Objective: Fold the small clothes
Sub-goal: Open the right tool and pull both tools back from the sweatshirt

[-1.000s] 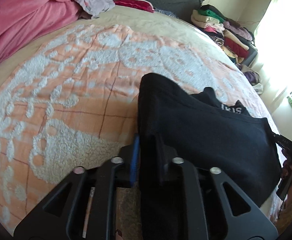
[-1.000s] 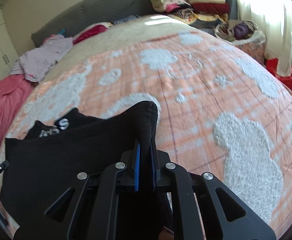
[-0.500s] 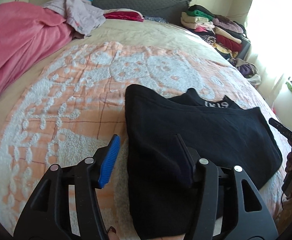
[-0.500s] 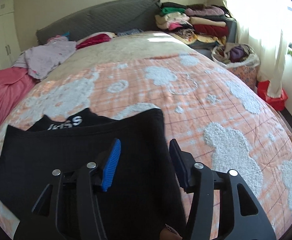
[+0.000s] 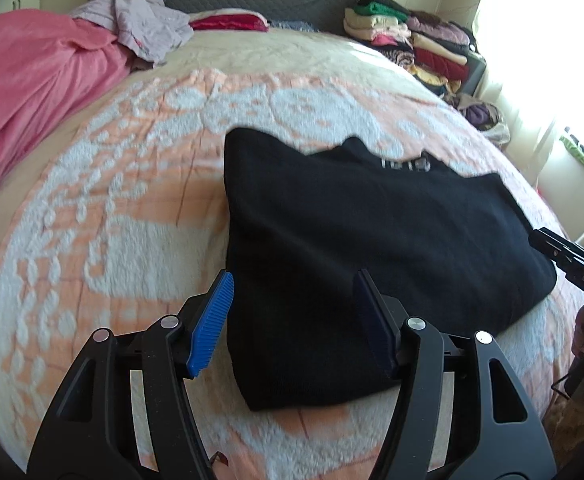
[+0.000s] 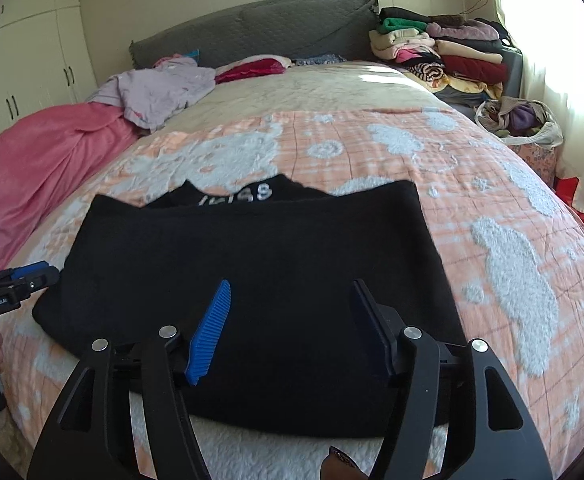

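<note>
Left wrist view: black knit garment (image 5: 371,248) lies folded flat on the peach-and-white patterned fleece blanket (image 5: 104,216) that covers the bed. White lettering shows on a lower layer at its far edge. Its folded edge runs along the left side, and the near corner lies between the fingers of the left claw (image 5: 292,320). One second ago this claw was clamped on the fabric edge; now the blue ribbed pad (image 5: 210,322) and the dark pad stand apart from the cloth. The jaws are opening and hold nothing. The right claw (image 5: 563,256) shows at the right edge, clear of the garment.

Right wrist view: the same garment (image 6: 252,264) spreads across the blanket (image 6: 511,248) as a wide rectangle, with white lettering visible at its far edge. One second ago the right claw (image 6: 292,326) pinched a raised corner; that corner now lies flat. The jaws are opening, the pads are clear of the fabric, and the claw grips nothing. The left claw (image 6: 16,286) appears at the left edge, beside the garment.
</note>
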The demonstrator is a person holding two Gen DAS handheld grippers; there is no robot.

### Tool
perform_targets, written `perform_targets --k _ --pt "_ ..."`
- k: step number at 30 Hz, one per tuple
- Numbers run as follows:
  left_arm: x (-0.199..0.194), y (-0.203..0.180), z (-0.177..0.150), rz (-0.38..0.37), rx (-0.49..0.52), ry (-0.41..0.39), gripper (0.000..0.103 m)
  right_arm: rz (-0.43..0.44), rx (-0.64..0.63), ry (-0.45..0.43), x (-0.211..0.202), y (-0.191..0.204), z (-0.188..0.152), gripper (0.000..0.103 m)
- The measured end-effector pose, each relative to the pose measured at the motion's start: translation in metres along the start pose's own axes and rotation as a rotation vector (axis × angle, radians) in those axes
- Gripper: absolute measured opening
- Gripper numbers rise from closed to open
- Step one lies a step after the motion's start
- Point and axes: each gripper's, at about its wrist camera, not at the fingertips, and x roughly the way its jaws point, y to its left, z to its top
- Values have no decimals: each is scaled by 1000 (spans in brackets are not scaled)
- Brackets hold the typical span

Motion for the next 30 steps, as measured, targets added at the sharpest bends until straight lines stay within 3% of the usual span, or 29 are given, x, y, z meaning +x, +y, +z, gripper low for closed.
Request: perform_targets --k 4,8,15,18,21,30 --pt "8 -1 -18 7 1 47 56 -17 23 80 11 -2 -19 61" --pt "9 -2 -34 -3 -8 71 56 -18 61 98 12 -7 -35 66" --pt "-3 -7 -43 -5 0 59 56 -7 77 60 -7 -5 -53 66" --pt "-9 -7 -44 -7 1 47 56 16 82 38 -18 -2 -56 73" --pt "-14 -7 -45 -8 -5 35 65 20 56 26 -28 6 -59 73" --pt "-29 -2 -42 -13 -28 -6 81 45 -30 -8 -42 38 -59 88"
